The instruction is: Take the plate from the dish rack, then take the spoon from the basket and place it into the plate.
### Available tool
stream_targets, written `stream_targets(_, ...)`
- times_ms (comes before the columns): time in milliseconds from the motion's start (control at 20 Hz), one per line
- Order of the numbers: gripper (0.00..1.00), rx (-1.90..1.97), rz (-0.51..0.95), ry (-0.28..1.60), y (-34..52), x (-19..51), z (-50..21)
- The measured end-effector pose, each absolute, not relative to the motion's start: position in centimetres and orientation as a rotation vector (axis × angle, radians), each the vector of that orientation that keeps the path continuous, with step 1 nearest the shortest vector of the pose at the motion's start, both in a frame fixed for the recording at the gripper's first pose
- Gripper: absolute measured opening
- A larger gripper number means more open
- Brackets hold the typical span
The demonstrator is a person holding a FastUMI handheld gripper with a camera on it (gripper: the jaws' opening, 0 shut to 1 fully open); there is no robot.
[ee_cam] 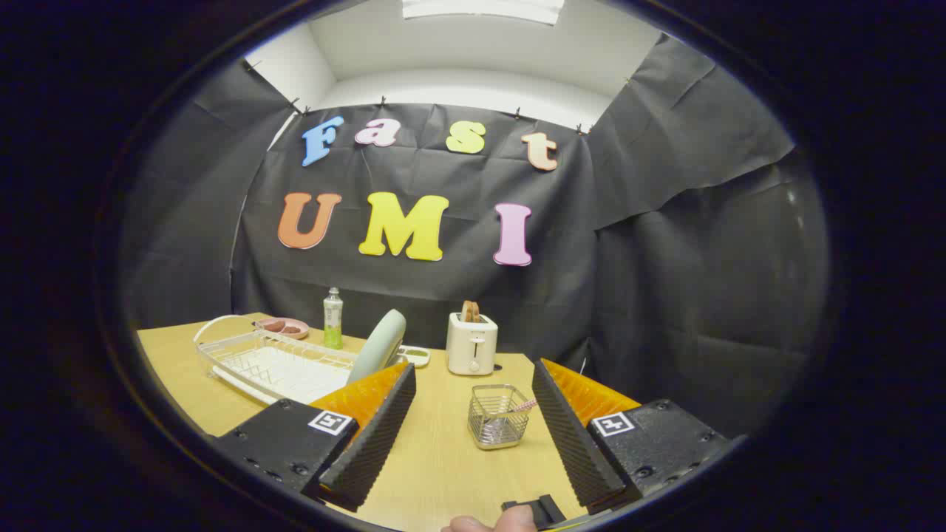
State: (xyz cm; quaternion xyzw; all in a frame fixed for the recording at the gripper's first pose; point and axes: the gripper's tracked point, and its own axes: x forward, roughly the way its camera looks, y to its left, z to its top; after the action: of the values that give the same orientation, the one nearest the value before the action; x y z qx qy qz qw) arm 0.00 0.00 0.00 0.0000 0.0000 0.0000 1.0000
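Status, as I read it: plate [379, 345] upright in dish rack [244, 356], spoon [522, 406] in basket [499, 417], my gripper [473, 414] wide open, empty; nothing done.

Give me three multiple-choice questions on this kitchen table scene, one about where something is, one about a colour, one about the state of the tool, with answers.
1. Where does the plate stand?
A. In the dish rack
B. In the wire basket
C. On the toaster

2. What colour is the toaster?
A. Red
B. Cream
C. Black

3. How is the tool?
A. Shut on the spoon
B. Shut on the plate
C. Open, holding nothing

Answers: 1 A, the plate stands on edge at the rack's end. 2 B, its body is cream. 3 C, the fingers are spread wide, the basket ahead between them.
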Motion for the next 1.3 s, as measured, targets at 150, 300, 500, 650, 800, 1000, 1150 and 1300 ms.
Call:
stream_targets(150, 1.0, 0.008, 0.002, -0.006, 0.3, -0.1, 0.1)
stream_targets(300, 1.0, 0.009, 0.007, -0.007, 0.8, -0.2, 0.3)
stream_targets(500, 1.0, 0.002, 0.028, 0.019, 1.7, 0.0, -0.3)
stream_targets(650, 1.0, 0.013, 0.038, 0.036, 2.0, 0.1, -0.4)
stream_targets(800, 1.0, 0.03, 0.047, 0.044, 2.2, 0.2, -0.1)
stream_targets(1000, 1.0, 0.041, 0.059, 0.064, 2.1, 0.7, 0.4)
stream_targets(1150, 1.0, 0.034, 0.071, 0.084, 2.2, 1.1, 0.8)
stream_targets(1300, 1.0, 0.028, 0.125, 0.127, 3.3, 1.7, 1.6)
